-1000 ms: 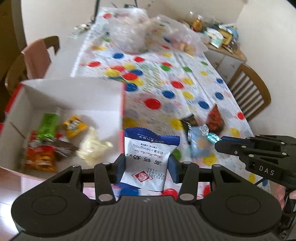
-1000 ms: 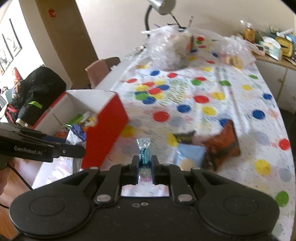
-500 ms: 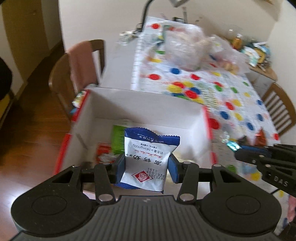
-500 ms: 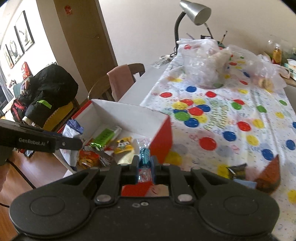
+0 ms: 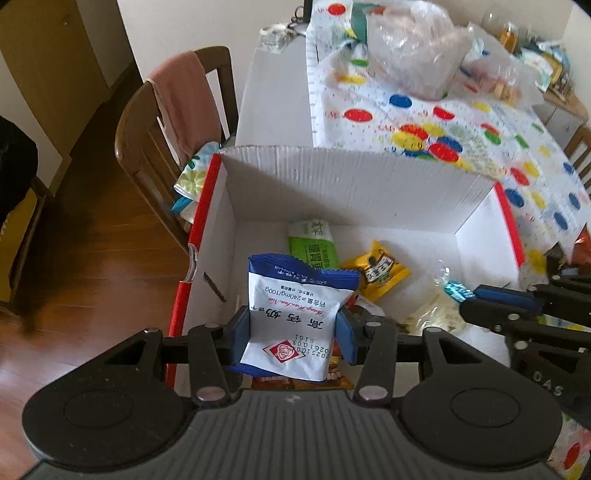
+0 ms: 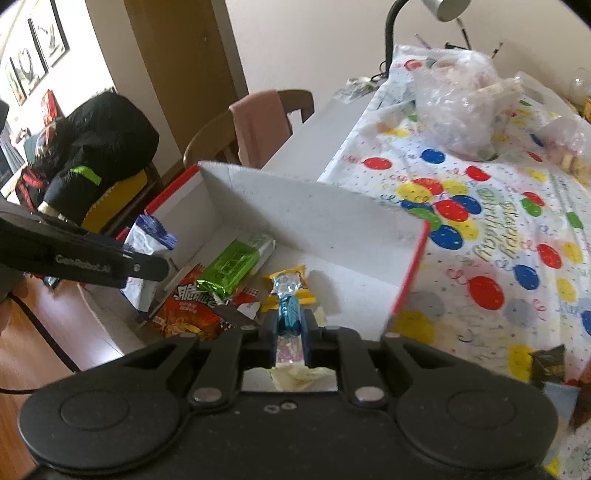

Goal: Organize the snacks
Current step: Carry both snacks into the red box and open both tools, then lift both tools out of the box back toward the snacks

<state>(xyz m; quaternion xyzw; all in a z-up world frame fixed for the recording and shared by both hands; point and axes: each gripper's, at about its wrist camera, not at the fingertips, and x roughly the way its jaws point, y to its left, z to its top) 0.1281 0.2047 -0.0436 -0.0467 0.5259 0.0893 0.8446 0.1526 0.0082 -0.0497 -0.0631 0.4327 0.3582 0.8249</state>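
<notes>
This is a home dining room. The surface (image 5: 277, 92) wears a party tablecloth (image 6: 498, 229) printed with coloured balloons, and wooden dining chairs (image 5: 147, 140) stand round it, one with a pink cloth (image 5: 181, 96) draped over its back. A bendy desk lamp (image 6: 417, 22) stands at the far end, framed pictures (image 6: 37, 48) hang on the wall, a black jacket (image 6: 99, 147) is heaped on another chair, and the floor (image 5: 92, 266) is polished wood.

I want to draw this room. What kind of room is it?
Probably a home dining room: a long table under a balloon-print tablecloth, wooden chairs pulled up to it, and a desk lamp at the far end.
</notes>
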